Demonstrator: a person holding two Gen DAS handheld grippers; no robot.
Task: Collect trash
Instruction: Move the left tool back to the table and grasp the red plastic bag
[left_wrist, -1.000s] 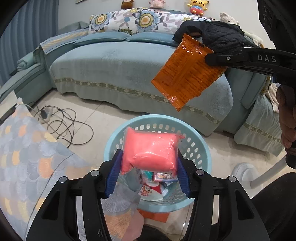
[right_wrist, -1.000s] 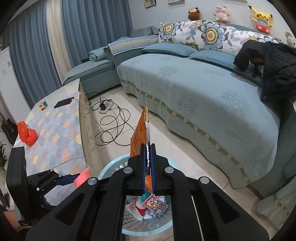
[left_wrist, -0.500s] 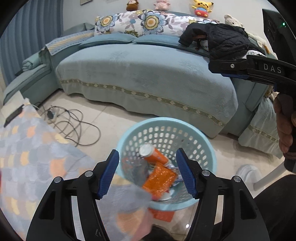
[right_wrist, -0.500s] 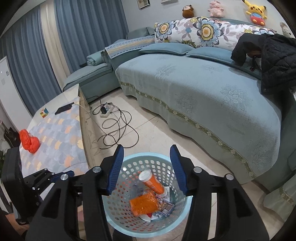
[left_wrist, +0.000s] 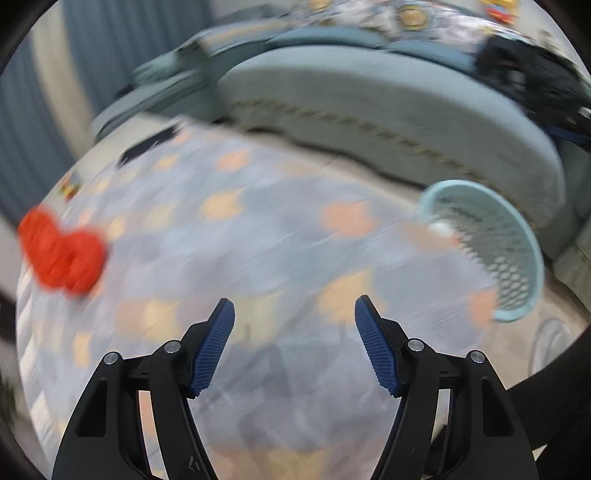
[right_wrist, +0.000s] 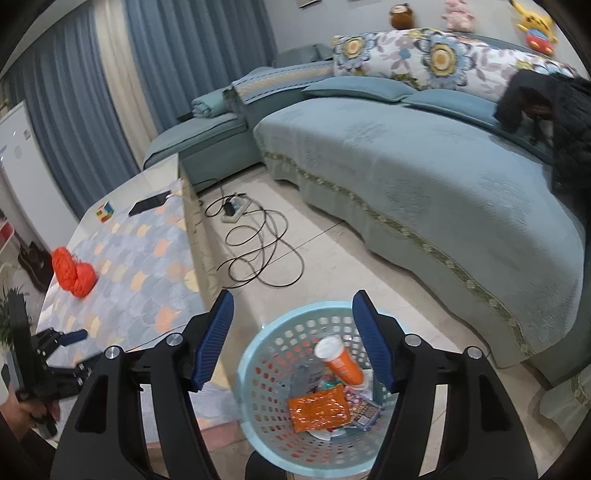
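The right gripper (right_wrist: 291, 314) hangs with its jaws spread wide and nothing between them, directly over the light blue basket (right_wrist: 258, 354) on the floor, where an orange snack packet (right_wrist: 319, 408) and an orange cup (right_wrist: 338, 360) lie among other wrappers. The left gripper (left_wrist: 293, 321), equally wide and empty, is above the patterned tablecloth (left_wrist: 258, 240); farther left on it sits a crumpled red-orange bag (left_wrist: 61, 258), with the sofa (right_wrist: 424, 166) beyond.

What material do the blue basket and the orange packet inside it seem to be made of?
The basket looks like moulded plastic, pale blue and smooth: its wall has regular punched holes and a rounded rim. The orange packet looks like thin plastic or foil film, glossy: it is crinkled and shows bright glints. Which of the two is uncertain.
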